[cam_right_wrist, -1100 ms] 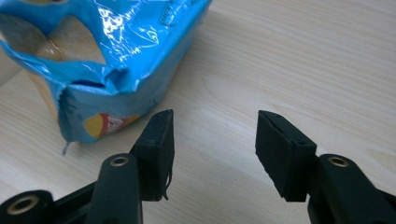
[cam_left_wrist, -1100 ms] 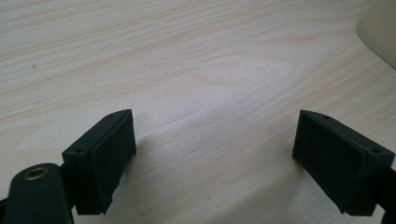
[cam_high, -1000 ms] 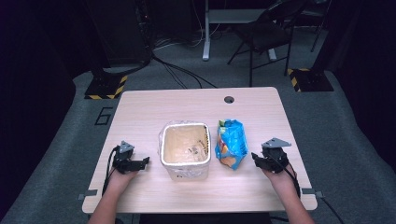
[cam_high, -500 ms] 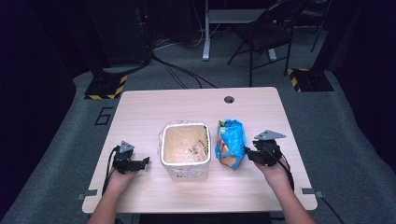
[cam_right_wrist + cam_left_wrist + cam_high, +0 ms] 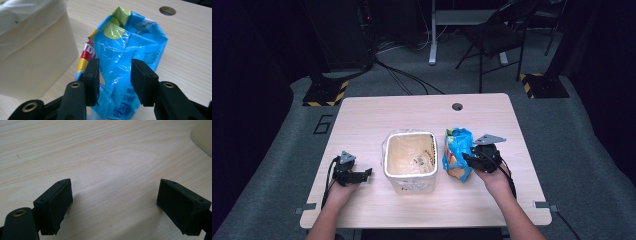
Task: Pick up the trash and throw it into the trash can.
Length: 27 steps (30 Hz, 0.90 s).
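Two jaws around blue crisp bag (image 5: 125, 65)

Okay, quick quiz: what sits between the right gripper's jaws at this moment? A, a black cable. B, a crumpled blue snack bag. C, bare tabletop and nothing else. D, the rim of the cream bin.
B: in the right gripper view the right gripper has its jaws on either side of the blue snack bag, which lies beside the cream bin.
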Available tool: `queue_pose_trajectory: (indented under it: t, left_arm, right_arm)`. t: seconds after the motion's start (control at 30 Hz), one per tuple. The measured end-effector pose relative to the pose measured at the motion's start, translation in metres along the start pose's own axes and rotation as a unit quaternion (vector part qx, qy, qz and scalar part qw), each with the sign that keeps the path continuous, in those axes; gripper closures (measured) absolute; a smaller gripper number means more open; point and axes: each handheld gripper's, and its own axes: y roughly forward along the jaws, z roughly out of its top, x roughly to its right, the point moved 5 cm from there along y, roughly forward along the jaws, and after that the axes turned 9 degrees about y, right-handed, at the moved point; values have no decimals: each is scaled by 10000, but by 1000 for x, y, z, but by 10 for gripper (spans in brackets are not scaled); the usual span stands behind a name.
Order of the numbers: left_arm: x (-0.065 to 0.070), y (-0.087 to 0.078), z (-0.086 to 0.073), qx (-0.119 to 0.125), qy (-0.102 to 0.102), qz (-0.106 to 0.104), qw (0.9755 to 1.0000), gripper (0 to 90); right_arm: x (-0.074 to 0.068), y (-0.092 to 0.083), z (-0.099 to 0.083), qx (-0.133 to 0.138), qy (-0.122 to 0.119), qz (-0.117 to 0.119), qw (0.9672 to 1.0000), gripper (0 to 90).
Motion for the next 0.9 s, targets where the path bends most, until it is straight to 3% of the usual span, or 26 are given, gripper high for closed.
queue_pose_trajectory:
  t: [0.53,0.9]
  left_arm:
    - [0,0,0,-3,-3,-2,10000,130]
    - [0,0,0,-3,-6,-2,10000,130]
  right_arm:
    - [-26,8,-4,-76,-230,383,9990,658]
    - [-26,13,-17,-326,-278,458,9980,702]
